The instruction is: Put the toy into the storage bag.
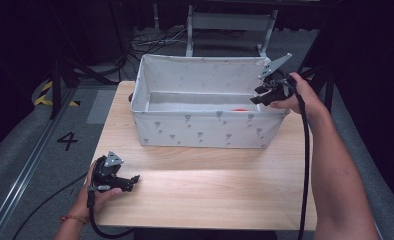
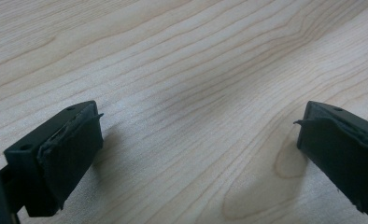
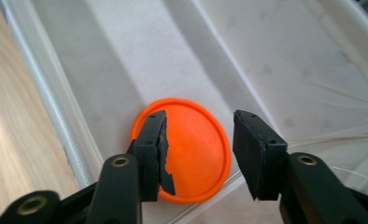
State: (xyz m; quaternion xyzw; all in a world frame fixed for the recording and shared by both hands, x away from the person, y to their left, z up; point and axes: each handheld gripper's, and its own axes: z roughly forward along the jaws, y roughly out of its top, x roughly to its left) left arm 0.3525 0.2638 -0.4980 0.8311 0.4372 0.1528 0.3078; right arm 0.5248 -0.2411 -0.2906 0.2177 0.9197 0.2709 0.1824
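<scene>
Light wooden table (image 1: 210, 190) taking up most of the high view, grain running across it, bare at the near half. Sitting on the far half, a big white fabric bin (image 1: 205, 131) with little grey printed motifs on the walls, open at the top, soft sides a bit saggy. Down inside it at the right end, lying flat on the bin floor, an orange round disc (image 3: 191, 149), probably a lid or a small plate, can't tell which; from above just a sliver of orange peeking over the near wall. Right gripper (image 3: 201, 154) held over the bin's right corner, pointing down into it, jaws apart with the disc below and between them, nothing pinched, not obviously touching it either. Left gripper (image 2: 196, 154) way off at the near left edge of the table, well apart from the bin, resting low over bare wood, jaws spread wide, nothing in them. Black cables trailing from both off the near side of the table.
</scene>
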